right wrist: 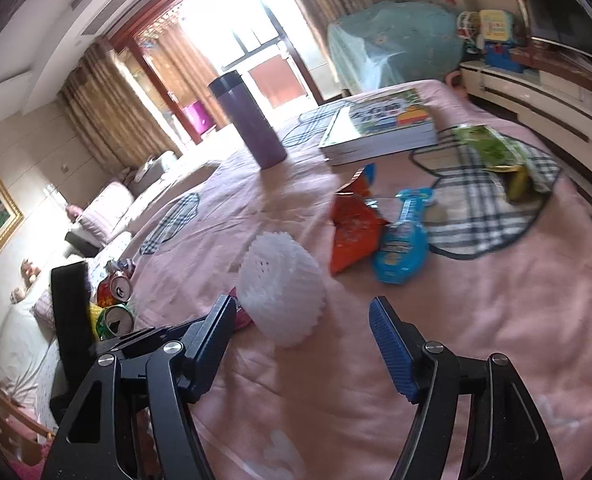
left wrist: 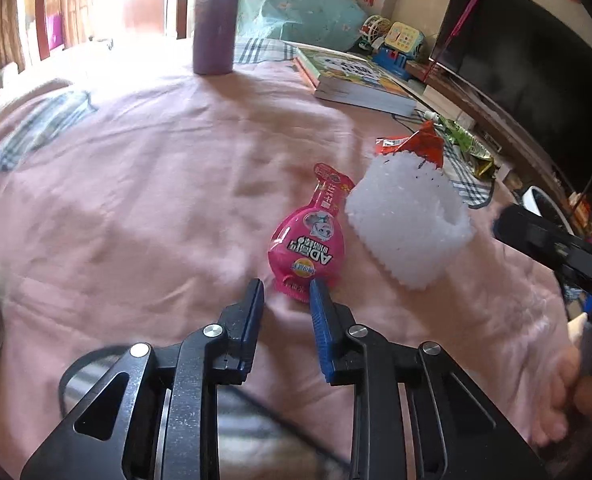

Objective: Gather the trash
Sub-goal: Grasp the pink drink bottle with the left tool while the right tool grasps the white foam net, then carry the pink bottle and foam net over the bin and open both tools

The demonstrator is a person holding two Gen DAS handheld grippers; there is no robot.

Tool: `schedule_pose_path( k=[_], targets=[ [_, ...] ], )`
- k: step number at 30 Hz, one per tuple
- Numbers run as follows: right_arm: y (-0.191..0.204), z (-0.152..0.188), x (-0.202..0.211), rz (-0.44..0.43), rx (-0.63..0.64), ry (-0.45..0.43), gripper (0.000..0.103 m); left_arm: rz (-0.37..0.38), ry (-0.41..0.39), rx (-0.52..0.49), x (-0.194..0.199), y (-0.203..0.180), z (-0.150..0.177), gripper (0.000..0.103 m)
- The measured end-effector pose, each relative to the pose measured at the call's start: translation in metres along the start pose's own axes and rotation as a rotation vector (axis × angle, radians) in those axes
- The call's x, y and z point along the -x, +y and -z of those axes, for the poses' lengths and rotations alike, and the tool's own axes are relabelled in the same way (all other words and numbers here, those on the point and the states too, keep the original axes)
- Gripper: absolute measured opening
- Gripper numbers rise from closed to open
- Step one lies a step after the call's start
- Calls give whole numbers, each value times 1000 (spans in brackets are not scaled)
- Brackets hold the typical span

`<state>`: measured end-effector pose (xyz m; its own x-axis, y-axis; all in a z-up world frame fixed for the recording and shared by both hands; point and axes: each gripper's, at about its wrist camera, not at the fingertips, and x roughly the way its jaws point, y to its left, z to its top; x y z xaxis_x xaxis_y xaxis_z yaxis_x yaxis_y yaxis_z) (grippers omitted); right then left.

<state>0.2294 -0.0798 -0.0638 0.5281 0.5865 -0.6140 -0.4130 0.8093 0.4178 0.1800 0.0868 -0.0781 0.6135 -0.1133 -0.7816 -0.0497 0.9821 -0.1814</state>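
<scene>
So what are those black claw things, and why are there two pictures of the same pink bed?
They are grabbing tools a person holds, one in each hand, for picking up trash. Each carries a camera looking along its fingers, so you get two views. On the pink bedsheet lie a pink snack pouch, a white foam net sleeve, an orange crisp packet and a blue pouch. The left claw is nearly closed at the pink pouch's edge; I can't tell if it grips. The right claw is open, empty, near the sleeve.
</scene>
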Motion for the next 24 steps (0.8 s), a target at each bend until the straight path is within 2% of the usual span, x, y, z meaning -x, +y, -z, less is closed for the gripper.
schedule_pose_path(
  k=[2, 4, 6, 7, 8, 10, 13, 16, 17, 19, 24],
  targets=[
    [5, -1, -10, -15, 14, 11, 70, 9, 4, 3, 4, 5, 2, 28],
    [8, -3, -24, -17, 30, 30, 70, 5, 1, -16, 5, 4, 2, 44],
    [9, -4, -38, -11, 43, 55, 64, -2, -15, -39, 8, -1, 1, 50],
    [9, -4, -43, -16, 45, 67, 41, 1, -21, -53, 8, -4, -1, 52],
    [8, -4, -46, -29, 43, 76, 23, 3, -23, -72, 7, -9, -4, 54],
    [6, -4, -43, -27, 36, 72, 21, -13, -31, -108, 4, -16, -9, 65],
    [2, -3, -25, -32, 24, 38, 20, -63, -37, -178, -11, -29, -19, 66],
    [-6, 0, -6, -28, -2, 5, 20, -116, 13, -197, -34, -31, -25, 65],
    [-9, 1, 0, -25, -12, -4, 20, -116, 23, -192, -38, -30, -25, 65],
    [-19, 5, 13, -16, -40, -16, 20, -94, 8, -184, -36, -29, -25, 46],
    [-41, 15, 43, 21, -92, -53, 20, -38, 2, -159, -25, -34, -18, 45]
  ],
)
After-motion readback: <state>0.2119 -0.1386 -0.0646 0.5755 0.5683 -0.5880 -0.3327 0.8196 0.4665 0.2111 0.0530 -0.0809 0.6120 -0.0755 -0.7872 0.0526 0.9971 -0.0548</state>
